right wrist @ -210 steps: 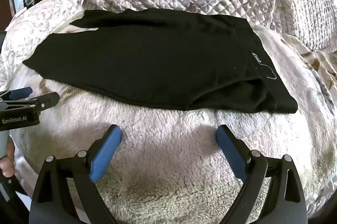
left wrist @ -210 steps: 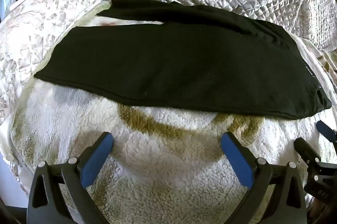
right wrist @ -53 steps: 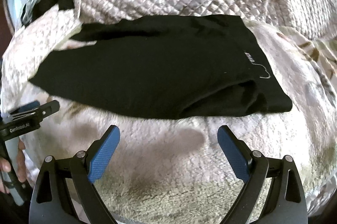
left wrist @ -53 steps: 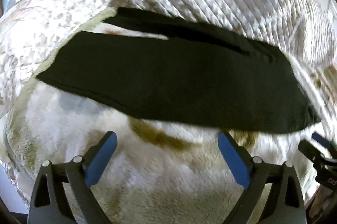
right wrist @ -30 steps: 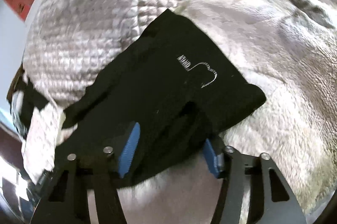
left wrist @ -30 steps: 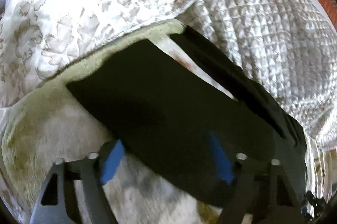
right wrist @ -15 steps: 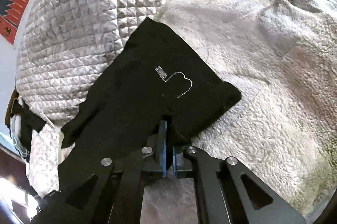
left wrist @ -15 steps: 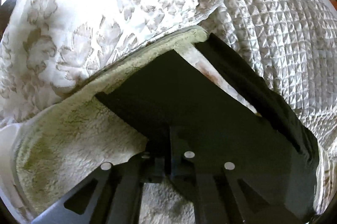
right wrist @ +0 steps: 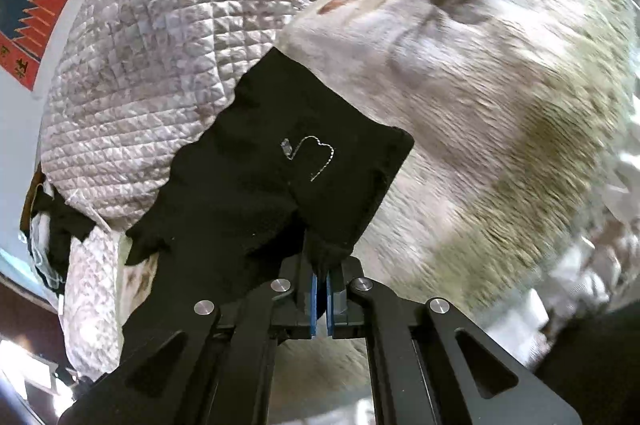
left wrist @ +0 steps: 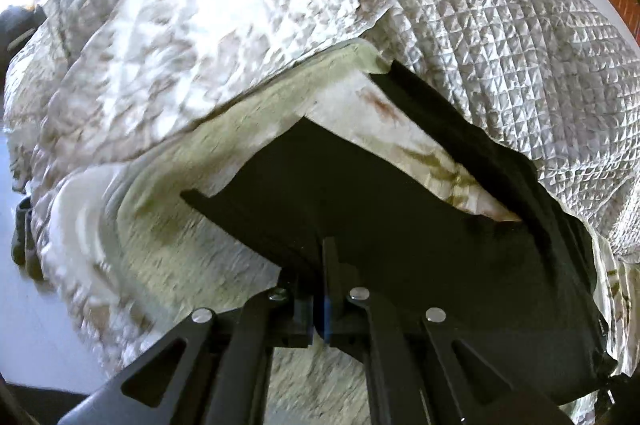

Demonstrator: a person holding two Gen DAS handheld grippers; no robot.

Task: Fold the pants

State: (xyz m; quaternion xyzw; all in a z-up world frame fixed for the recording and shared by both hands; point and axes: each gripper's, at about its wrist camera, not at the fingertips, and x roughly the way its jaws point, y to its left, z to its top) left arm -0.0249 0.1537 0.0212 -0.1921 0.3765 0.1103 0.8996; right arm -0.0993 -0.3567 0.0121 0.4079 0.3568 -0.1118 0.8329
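Both grippers have clamped the black pants (left wrist: 400, 225): left gripper (left wrist: 326, 305) pinches the hem, right gripper (right wrist: 320, 289) the waistband; only the right view shows the logo (right wrist: 312, 157) at 12 o'clock.

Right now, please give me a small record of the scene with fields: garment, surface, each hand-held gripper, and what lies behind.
garment: black pants, lying long across the bed, small white stitched mark near one end
surface: fuzzy cream blanket
left hand-held gripper: shut on the near edge of the pants
right hand-held gripper: shut on the pants' edge, near the stitched mark
behind: quilted bedspread
fold: not yet made
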